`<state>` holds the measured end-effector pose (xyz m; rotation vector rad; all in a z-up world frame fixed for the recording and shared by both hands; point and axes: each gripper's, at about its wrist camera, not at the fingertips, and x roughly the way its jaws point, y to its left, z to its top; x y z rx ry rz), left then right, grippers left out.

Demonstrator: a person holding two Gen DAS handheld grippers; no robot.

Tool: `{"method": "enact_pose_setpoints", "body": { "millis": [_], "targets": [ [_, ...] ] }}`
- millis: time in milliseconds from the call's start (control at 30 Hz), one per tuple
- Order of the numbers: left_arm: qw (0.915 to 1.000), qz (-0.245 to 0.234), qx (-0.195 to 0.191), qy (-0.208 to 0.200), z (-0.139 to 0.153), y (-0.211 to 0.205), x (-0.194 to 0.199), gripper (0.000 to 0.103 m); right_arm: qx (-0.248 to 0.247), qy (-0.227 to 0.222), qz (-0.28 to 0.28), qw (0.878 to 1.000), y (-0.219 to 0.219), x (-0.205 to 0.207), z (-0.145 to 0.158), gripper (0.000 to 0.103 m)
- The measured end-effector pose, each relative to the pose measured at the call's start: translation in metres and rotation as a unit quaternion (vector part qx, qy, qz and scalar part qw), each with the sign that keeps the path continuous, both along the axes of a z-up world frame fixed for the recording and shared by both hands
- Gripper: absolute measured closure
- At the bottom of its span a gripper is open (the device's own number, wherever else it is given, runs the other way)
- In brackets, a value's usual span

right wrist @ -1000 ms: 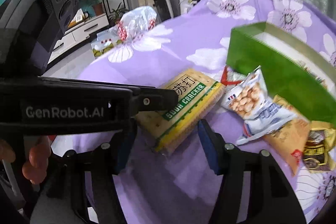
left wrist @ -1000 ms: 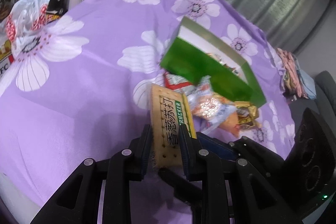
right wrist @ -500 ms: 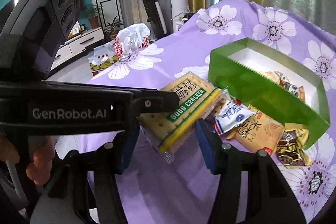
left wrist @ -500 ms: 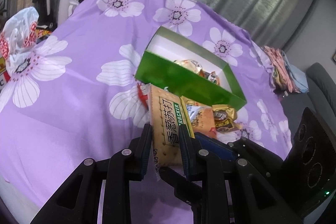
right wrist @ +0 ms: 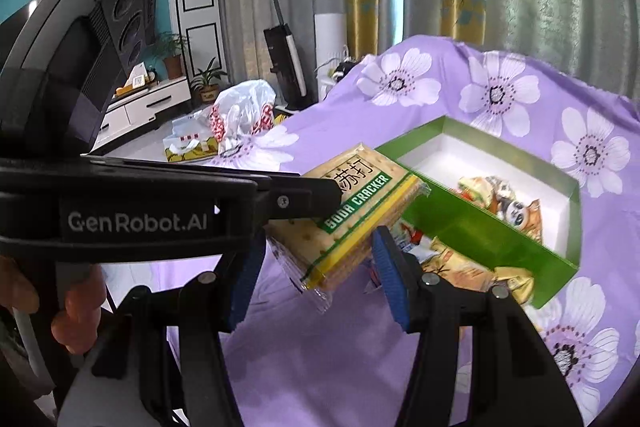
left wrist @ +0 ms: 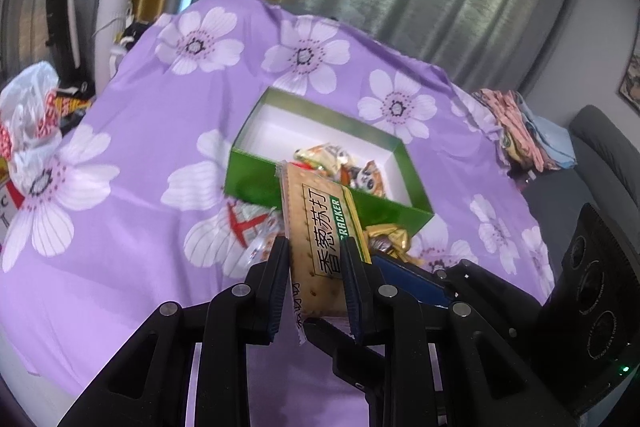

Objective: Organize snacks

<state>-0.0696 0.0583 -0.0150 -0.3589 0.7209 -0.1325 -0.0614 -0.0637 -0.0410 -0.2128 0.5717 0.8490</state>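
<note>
Soda cracker pack (left wrist: 320,227) (glossy, flat) clamped in left gripper (left wrist: 316,279) jaws; right gripper (right wrist: 316,275) jaws wide.

Quick count: one cracker pack (left wrist: 320,227) is seen, one green box (left wrist: 320,163), and two tools, left (left wrist: 316,269) and right (right wrist: 316,267). Inside the box a few wrapped snacks (left wrist: 340,167) are piled, maybe three or four, hard to separate. Several more packets (right wrist: 452,263) are scattered outside it. One white plastic bag (right wrist: 240,111) is counted too.
</note>
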Motion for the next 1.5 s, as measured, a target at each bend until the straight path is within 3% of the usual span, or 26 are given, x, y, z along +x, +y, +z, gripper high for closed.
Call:
{"method": "enact_pose_setpoints", "body": {
  "millis": [233, 267, 300, 367, 433, 500, 533, 667, 767, 800, 867, 933, 1267, 1367, 1500],
  "targets": [
    [0.9996, -0.021, 0.016, -0.012, 0.018, -0.021, 0.009, 0.079, 0.015, -0.017, -0.017, 1.000, -0.021, 0.006, 0.019, 0.047],
    [0.9992, -0.038, 0.003, -0.011, 0.019, -0.026, 0.012, 0.081, 0.022, -0.017, -0.014, 1.000, -0.025, 0.007, 0.022, 0.049],
    [0.9990, -0.044, 0.002, -0.009, 0.019, -0.030, 0.013, 0.081, 0.028, -0.016, -0.009, 0.999, -0.026, 0.008, 0.024, 0.059],
    [0.9983, -0.056, 0.011, -0.016, 0.022, -0.041, 0.018, 0.081, 0.005, -0.027, -0.024, 0.999, -0.026, 0.012, 0.026, 0.059],
    [0.9965, -0.080, -0.023, -0.007, 0.019, -0.048, 0.030, 0.081, 0.004, -0.004, -0.024, 1.000, -0.025, 0.023, 0.021, 0.061],
    [0.9972, -0.073, -0.016, 0.000, 0.013, -0.054, 0.046, 0.081, 0.019, 0.010, -0.034, 0.999, -0.032, 0.035, 0.016, 0.063],
    [0.9979, -0.061, 0.000, 0.020, 0.000, -0.056, 0.057, 0.081, 0.007, 0.008, -0.047, 0.999, -0.034, 0.039, 0.011, 0.062],
    [0.9959, -0.040, -0.029, 0.075, -0.034, -0.041, 0.071, 0.081, 0.002, 0.062, -0.068, 0.996, -0.056, 0.053, -0.015, 0.058],
    [0.9940, -0.030, -0.028, 0.101, -0.053, -0.034, 0.069, 0.079, 0.008, 0.099, -0.085, 0.991, -0.077, 0.056, -0.031, 0.044],
    [0.9934, -0.027, -0.025, 0.109, -0.060, -0.032, 0.068, 0.076, 0.008, 0.111, -0.083, 0.990, -0.080, 0.055, -0.035, 0.041],
    [0.9918, -0.020, -0.023, 0.124, -0.072, -0.029, 0.065, 0.055, -0.008, 0.123, -0.080, 0.989, -0.084, 0.047, -0.045, 0.040],
    [0.9901, -0.013, -0.025, 0.137, -0.085, -0.023, 0.066, 0.046, -0.013, 0.130, -0.078, 0.988, -0.086, 0.040, -0.051, 0.037],
    [0.9865, -0.050, -0.044, 0.150, -0.106, -0.032, 0.070, 0.046, -0.044, 0.150, -0.102, 0.982, -0.079, 0.020, -0.093, 0.023],
    [0.9860, -0.052, -0.053, 0.149, -0.108, -0.033, 0.068, 0.046, -0.055, 0.131, -0.094, 0.985, -0.070, 0.028, -0.097, 0.021],
    [0.9859, -0.059, -0.055, 0.147, -0.107, -0.035, 0.068, 0.051, -0.064, 0.137, -0.062, 0.987, -0.060, 0.034, -0.102, 0.022]
  ]
}}
